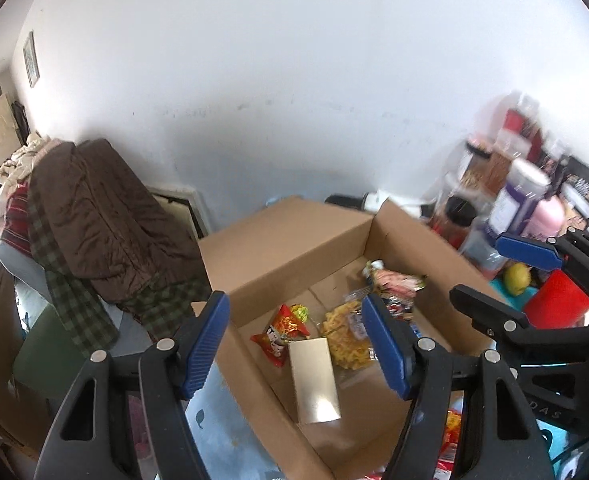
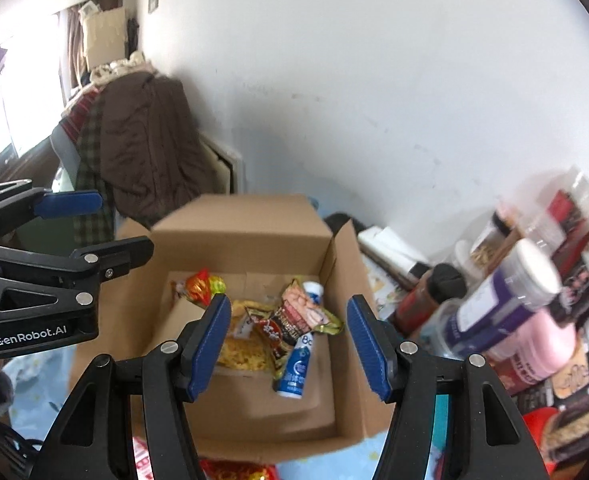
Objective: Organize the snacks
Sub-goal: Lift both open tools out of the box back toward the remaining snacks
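An open cardboard box (image 1: 286,240) (image 2: 238,220) stands on the table and holds snacks. In it lie a red snack packet (image 1: 280,334), a gold flat box (image 1: 314,380), a clear bag of yellow noodle snacks (image 1: 346,340) (image 2: 246,348), a pink-and-brown packet (image 1: 394,280) (image 2: 306,312) and a blue-and-white tube (image 2: 298,364). My left gripper (image 1: 298,344) is open and empty above the box's near left side. My right gripper (image 2: 286,344) is open and empty above the box; it also shows at the right of the left wrist view (image 1: 510,276).
A crowd of jars and bottles (image 2: 514,308) (image 1: 510,200) stands right of the box. A yellow lemon-like thing (image 1: 517,278) and a red block (image 1: 558,300) lie there too. A brown jacket over a chair (image 1: 102,220) (image 2: 146,140) is at the left. More packets (image 2: 238,470) lie in front of the box.
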### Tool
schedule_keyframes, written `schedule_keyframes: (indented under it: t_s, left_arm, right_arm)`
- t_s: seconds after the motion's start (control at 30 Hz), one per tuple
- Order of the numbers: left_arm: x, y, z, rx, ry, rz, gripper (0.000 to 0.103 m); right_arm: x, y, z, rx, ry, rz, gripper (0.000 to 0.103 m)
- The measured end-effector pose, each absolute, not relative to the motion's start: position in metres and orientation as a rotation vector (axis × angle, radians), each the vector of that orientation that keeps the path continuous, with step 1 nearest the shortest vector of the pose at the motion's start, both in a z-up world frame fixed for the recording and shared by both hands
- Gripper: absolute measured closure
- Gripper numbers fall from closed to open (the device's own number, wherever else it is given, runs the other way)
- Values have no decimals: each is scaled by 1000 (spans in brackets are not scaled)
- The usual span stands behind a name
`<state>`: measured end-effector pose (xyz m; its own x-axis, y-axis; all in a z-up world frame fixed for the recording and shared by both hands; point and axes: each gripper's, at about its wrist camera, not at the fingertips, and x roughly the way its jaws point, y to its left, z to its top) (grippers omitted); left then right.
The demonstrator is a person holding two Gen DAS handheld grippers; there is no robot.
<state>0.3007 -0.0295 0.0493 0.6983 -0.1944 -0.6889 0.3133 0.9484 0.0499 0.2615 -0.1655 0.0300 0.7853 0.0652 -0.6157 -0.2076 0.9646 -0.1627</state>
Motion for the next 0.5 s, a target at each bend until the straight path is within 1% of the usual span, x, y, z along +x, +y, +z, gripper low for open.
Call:
schedule_keyframes:
  t_s: [0.23,0.5]
  left_arm:
    - [251,-19,93,158,647,-279,35]
    - [190,-10,127,145,548,-280,35]
  right_arm:
    - [208,-160,65,-236,552,156,42]
    - [144,-158,92,-230,449,155,42]
